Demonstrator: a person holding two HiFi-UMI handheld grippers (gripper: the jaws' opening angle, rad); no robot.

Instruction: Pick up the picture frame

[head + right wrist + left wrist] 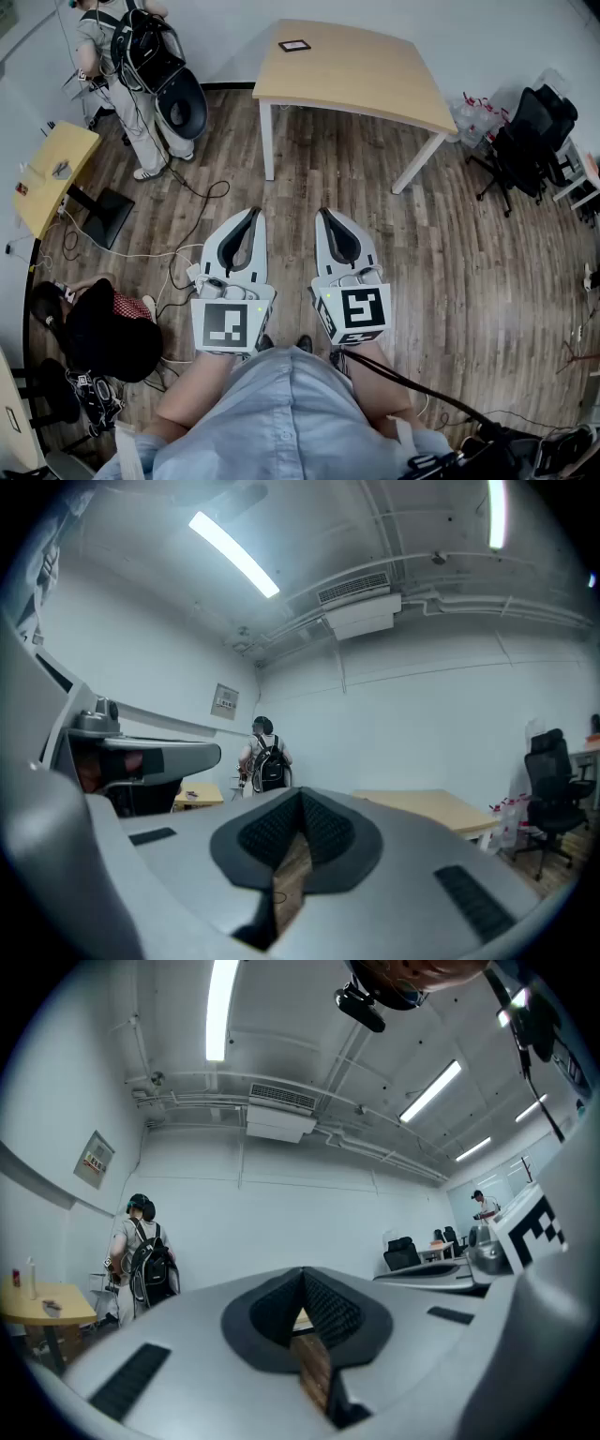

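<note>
The picture frame (293, 45), small, dark-edged and flat, lies near the far left corner of a light wooden table (375, 80) across the room. Both grippers are held level side by side over the wood floor, well short of the table. My left gripper (254, 214) has its jaws meeting at the tips with nothing between them; in the left gripper view (302, 1274) the black pads touch. My right gripper (324, 214) is shut and empty too, its pads closed together in the right gripper view (300, 794). The table (422, 808) shows beyond the right jaws.
A standing person with a black backpack (141, 66) is at the far left, and another person (103, 323) sits on the floor at the left. A small yellow table (52, 173), floor cables (178, 253) and a black office chair (530, 141) ring the open floor.
</note>
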